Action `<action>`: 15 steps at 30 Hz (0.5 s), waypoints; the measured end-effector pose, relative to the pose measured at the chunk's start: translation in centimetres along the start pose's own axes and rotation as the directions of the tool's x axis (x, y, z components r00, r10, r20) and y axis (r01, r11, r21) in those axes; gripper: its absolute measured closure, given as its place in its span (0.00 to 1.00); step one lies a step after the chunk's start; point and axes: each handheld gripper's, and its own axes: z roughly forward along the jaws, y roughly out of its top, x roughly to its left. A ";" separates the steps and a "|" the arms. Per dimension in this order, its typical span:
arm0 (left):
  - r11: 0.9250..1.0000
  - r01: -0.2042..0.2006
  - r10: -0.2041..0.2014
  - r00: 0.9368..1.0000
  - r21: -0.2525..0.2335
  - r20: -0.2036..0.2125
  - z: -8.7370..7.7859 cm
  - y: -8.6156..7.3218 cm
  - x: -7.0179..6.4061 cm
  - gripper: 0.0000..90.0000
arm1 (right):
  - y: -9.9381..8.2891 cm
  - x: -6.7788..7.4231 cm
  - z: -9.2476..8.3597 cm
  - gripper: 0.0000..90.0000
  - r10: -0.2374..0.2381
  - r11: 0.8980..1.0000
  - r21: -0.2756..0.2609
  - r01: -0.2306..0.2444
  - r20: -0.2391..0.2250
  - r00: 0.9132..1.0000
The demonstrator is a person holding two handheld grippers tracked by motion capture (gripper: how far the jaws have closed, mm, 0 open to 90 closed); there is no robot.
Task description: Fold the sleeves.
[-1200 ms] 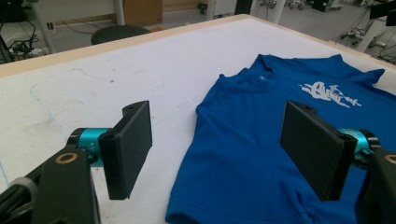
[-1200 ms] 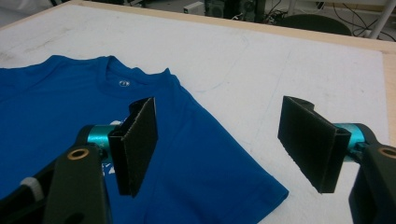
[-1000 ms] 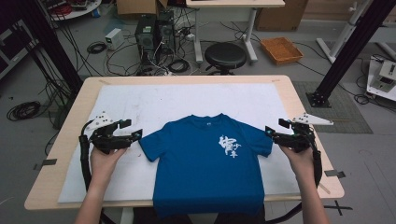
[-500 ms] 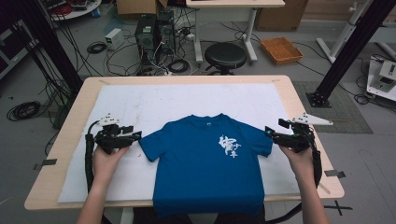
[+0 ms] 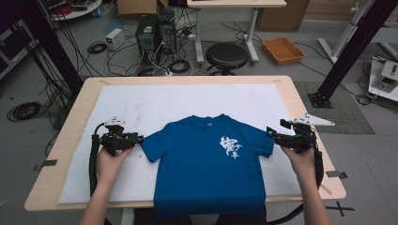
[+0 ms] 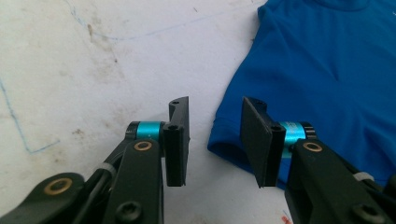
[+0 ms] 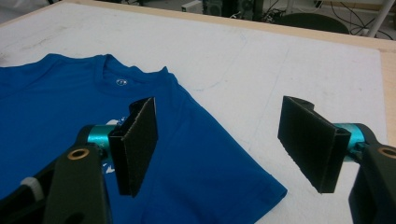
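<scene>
High view: blue shirt (image 5: 206, 164) flat, front up, on white sheet (image 5: 155, 105) covering counter (image 5: 305, 101), hem hanging over near edge, white print on chest. Left tongs (image 5: 139, 138) held low at tip of shirt's left sleeve (image 5: 152, 147), pointing at it. Right tongs (image 5: 269, 133) level at other sleeve (image 5: 260, 140), pointing inward. Forearms entering from bottom edge, one hand behind each tool.

Left gripper view: left tongs (image 6: 215, 135) partly parted, jaws just been closing, straddling sleeve hem (image 6: 229, 140). One jaw over bare sheet (image 6: 93, 70), other over blue cloth (image 6: 327, 70). Hem edge lying in gap, pads (image 6: 176, 140) not yet pressing on it; nothing grasped. Sheet stained, faint blue pen lines across it.

Right gripper view: right tongs (image 7: 224, 144) released, spread wide. One jaw above shirt (image 7: 60, 102) body near print, other above bare sheet (image 7: 280, 65). Sleeve end (image 7: 261, 191) lying between and below, untouched. Collar (image 7: 119, 70) with small round label visible farther off, counter edge (image 7: 327, 39) beyond.
</scene>
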 end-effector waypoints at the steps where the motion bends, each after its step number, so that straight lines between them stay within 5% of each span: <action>1: 1.000 0.002 -0.002 1.000 0.005 0.008 0.2 0.0 0.0 0.74 | 0.0 0.0 0.0 0.31 0.001 1.000 0.000 -0.001 0.000 1.000; 10: 1.000 -0.016 0.016 0.999 0.011 0.032 0.4 -0.1 -0.3 0.94 | 0.0 0.0 0.0 0.32 0.000 1.000 0.000 0.000 0.003 1.000; 15: 0.998 0.021 -0.017 0.997 -0.052 0.075 -0.5 0.2 -0.6 0.98 | 0.1 -0.1 -0.3 0.32 0.006 1.000 -0.008 -0.006 0.003 1.000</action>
